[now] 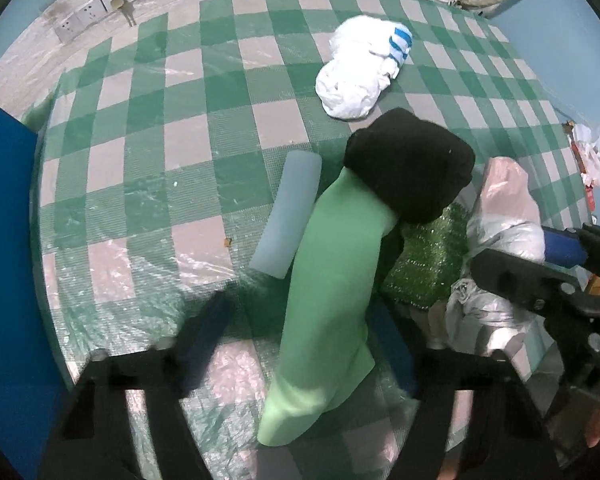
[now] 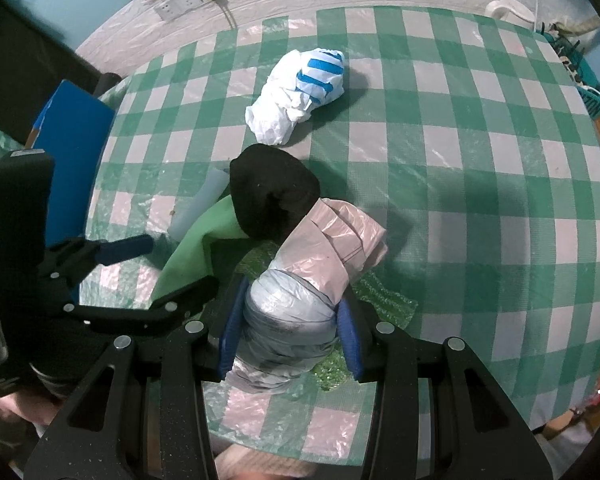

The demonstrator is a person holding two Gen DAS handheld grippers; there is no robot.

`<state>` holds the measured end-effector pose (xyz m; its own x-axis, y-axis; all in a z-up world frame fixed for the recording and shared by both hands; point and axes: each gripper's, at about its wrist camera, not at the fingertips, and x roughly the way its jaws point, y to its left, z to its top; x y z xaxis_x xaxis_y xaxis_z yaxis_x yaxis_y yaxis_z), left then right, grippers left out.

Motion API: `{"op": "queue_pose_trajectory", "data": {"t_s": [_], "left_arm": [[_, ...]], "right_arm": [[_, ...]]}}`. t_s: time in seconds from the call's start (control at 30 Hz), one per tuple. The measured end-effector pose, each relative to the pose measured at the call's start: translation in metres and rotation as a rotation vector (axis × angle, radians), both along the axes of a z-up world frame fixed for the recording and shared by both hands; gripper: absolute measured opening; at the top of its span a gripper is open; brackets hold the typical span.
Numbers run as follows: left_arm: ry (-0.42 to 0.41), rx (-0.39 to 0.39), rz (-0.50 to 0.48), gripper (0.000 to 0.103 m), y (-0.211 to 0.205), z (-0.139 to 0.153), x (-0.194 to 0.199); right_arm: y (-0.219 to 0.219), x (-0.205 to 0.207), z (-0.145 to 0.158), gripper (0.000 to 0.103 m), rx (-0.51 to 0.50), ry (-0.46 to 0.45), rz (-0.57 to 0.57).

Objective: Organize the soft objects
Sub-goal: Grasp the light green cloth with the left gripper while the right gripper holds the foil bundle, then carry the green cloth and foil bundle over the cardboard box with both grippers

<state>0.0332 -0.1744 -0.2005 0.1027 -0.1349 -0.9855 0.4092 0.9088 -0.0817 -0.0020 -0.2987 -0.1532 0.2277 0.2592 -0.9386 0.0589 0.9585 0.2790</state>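
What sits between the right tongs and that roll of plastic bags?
Nothing visible. The right tongs already straddle the roll of plastic bags, one blue pad on each side. The black cloth lies against the roll's far end, beyond the tongs, not between them.

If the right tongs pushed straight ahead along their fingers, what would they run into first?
The right tongs already straddle the grey-and-pink plastic bag roll, so they would press deeper onto it. Beyond it, probably the black cloth bundle, though depth is uncertain.
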Motion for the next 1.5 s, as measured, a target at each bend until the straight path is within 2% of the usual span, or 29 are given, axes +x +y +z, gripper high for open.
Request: {"op": "queue_pose_trajectory", "data": {"t_s": [0.03,0.1,0.13,0.17,0.2,0.3,0.4,0.93,1.5], "left_arm": [[-0.002,0.009,-0.004,0.057,-0.001,-0.002,0.000],[-0.022,0.014,-0.020,0.034,-0.003,-0.001,0.000],[-0.025,0.011,-0.025,0.027,-0.005,-0.001,0.000],[-0.027,0.009,-0.030,0.013,-0.007,-0.001,0.000],[-0.022,0.005,-0.031,0.010,-0.008,-0.001,0.001],[0.009,-0.029,-0.020,0.009,-0.002,0.001,0.002],[-0.018,-0.018,-0.019,0.009,0.002,0.005,0.000],[-0.122,-0.111,0.045,0.009,0.034,0.066,-0.009],[-0.250,-0.141,0.105,0.009,0.076,0.120,-0.022]], "right_arm": [[0.000,0.000,0.000,0.042,0.001,0.000,-0.001],[-0.001,0.000,0.000,0.042,0.003,-0.001,-0.002],[-0.001,0.000,0.001,0.042,0.004,-0.002,-0.003],[-0.002,0.000,0.001,0.042,0.004,-0.002,-0.003],[-0.002,0.000,0.002,0.042,0.004,-0.004,-0.003],[0.000,0.000,0.005,0.042,0.006,-0.013,0.002],[0.003,0.000,0.008,0.042,0.008,-0.022,0.011],[0.023,0.001,0.034,0.042,0.016,-0.085,0.052],[0.057,0.004,0.074,0.042,0.007,-0.169,0.117]]}}
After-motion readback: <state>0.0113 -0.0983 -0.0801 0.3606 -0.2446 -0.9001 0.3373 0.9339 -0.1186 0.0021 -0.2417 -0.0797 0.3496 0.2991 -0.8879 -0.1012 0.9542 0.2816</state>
